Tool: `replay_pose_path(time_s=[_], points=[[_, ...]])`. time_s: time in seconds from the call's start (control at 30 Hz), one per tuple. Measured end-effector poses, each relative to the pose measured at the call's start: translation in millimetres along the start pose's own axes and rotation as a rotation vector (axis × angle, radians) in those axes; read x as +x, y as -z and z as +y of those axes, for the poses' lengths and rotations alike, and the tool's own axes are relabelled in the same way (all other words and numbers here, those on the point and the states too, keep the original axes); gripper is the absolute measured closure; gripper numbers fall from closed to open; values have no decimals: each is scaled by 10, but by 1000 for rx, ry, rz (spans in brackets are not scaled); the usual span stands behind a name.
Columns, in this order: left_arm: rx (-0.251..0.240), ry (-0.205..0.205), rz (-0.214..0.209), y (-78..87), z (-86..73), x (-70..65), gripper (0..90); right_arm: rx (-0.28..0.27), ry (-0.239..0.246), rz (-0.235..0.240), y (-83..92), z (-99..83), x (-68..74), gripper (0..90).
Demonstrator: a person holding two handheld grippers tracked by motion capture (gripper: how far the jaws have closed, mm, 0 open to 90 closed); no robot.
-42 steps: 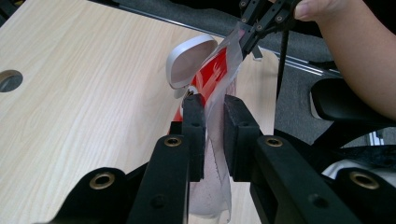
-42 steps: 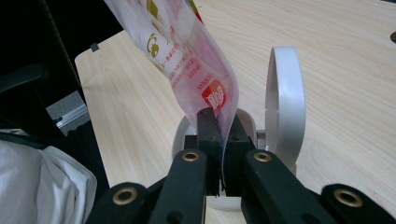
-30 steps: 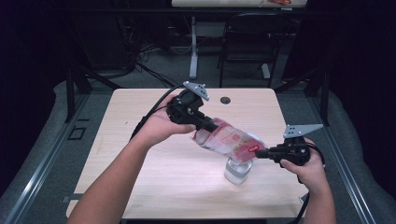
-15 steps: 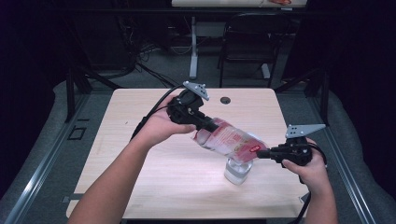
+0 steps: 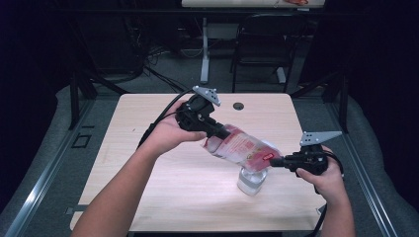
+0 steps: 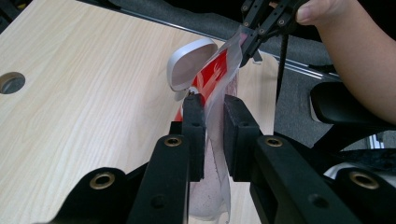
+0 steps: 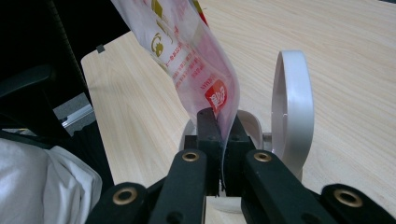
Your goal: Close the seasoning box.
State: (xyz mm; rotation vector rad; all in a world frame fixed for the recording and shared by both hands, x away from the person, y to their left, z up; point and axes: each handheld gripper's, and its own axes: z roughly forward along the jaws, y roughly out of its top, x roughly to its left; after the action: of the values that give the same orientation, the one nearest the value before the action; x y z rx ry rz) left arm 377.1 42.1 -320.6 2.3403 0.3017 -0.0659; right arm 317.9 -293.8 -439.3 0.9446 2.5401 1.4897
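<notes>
Hanging tilted over a jar, a pouch held at both ends.

Red-and-clear plastic pouch [image 5: 244, 149] slants from far left down to near right, its low corner above the clear round jar with flip-up white lid [image 5: 252, 180]. Left gripper [image 5: 221, 132] clamps the upper end; right gripper [image 5: 274, 161], nearest the jar, pinches the lower corner, jaws almost together.

Clear pouch [image 5: 242, 147] printed red, white container [image 5: 251, 180], pale woodgrain table [image 5: 148, 197].

Pouch [image 5: 242, 148] slanting above jar [image 5: 251, 180] on table [image 5: 148, 197], left tongs [image 5: 221, 132] behind-left, right tongs [image 5: 274, 161] right
</notes>
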Motion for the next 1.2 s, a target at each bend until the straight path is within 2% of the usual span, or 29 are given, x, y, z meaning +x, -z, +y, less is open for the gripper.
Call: replay_pose_path(time_s=[0.27,0.37,0.63,0.93,1.2], points=[[-5,10,-9,-2,-54,24,806,-6,11,0,50,13,25,892],[-8,14,-9,2,-87,39,805,-8,10,6,41,18,33,892],[-20,38,-5,29,-223,79,803,-22,14,-17,-31,50,53,889],[-47,61,2,72,-372,110,801,-69,24,-47,-73,109,96,890],[-51,73,8,99,-490,135,798,-112,25,-47,-115,140,107,883]])
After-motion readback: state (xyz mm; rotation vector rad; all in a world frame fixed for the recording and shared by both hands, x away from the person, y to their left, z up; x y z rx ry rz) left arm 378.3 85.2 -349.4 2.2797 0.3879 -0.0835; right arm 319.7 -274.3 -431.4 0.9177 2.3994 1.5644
